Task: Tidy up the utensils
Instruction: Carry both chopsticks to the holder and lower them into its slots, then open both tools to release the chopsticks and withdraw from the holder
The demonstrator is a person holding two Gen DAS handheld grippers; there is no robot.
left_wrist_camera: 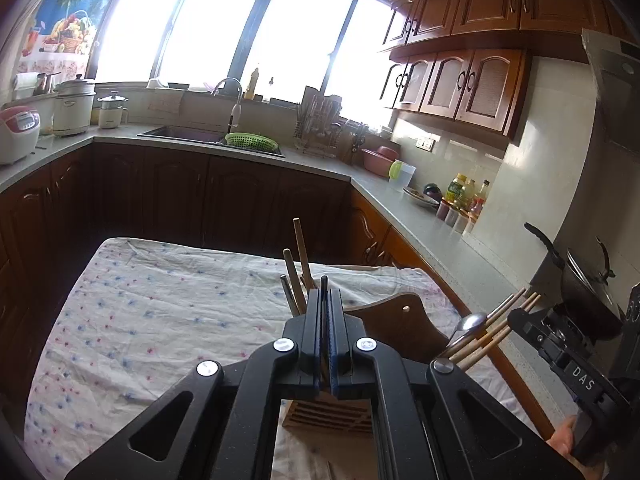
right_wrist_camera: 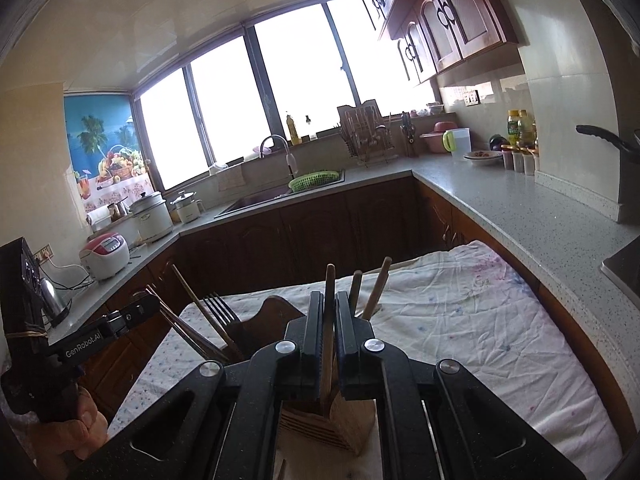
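Note:
A slatted wooden utensil holder stands on the flowered tablecloth, below both grippers; it also shows in the right wrist view. My left gripper is shut on a thin dark metal utensil handle that stands up from the holder. Wooden handles rise beside it. My right gripper is shut on a wooden handle that stands in the holder. Two more wooden handles stand to its right. A fork, a spoon and chopsticks stick out of a dark wooden holder.
The cloth-covered table sits against a grey counter with bottles, jars and a bowl. A sink with a green basket lies under the windows. Rice cookers stand at the left. A wok sits at the right.

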